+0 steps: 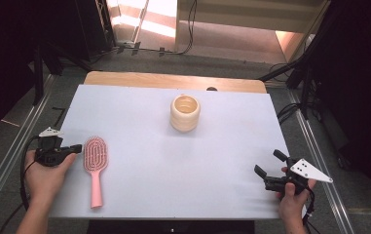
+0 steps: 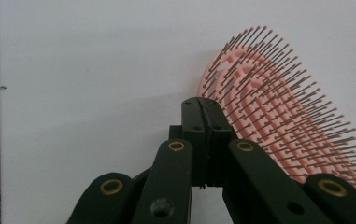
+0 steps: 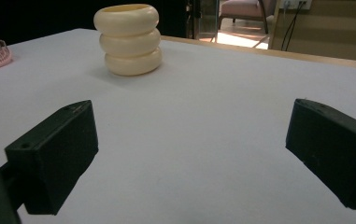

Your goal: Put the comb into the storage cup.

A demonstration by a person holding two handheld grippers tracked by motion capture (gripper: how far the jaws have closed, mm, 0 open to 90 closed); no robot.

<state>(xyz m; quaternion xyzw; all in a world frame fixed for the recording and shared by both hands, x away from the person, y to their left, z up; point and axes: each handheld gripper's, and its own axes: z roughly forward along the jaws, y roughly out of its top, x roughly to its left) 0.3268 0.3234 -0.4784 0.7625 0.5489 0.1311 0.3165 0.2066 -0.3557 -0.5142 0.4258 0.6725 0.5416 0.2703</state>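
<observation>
A pink hairbrush (image 1: 95, 163) lies bristles up on the white table sheet (image 1: 139, 122) at the left, its handle pointing toward the front edge. My left gripper (image 1: 77, 147) sits just left of the brush head, jaws pressed together with nothing between them; in the left gripper view its tips (image 2: 205, 108) sit beside the bristled head (image 2: 278, 116). A cream ribbed cup (image 1: 185, 113) stands upright at the middle back, also in the right gripper view (image 3: 128, 39). My right gripper (image 1: 269, 164) rests open at the front right, jaws wide apart (image 3: 189, 140).
A strip of bare wooden tabletop (image 1: 173, 80) borders the sheet at the back. Metal rails (image 1: 8, 146) run along both sides on the floor. Dark stands and cables (image 1: 295, 73) sit beyond the table.
</observation>
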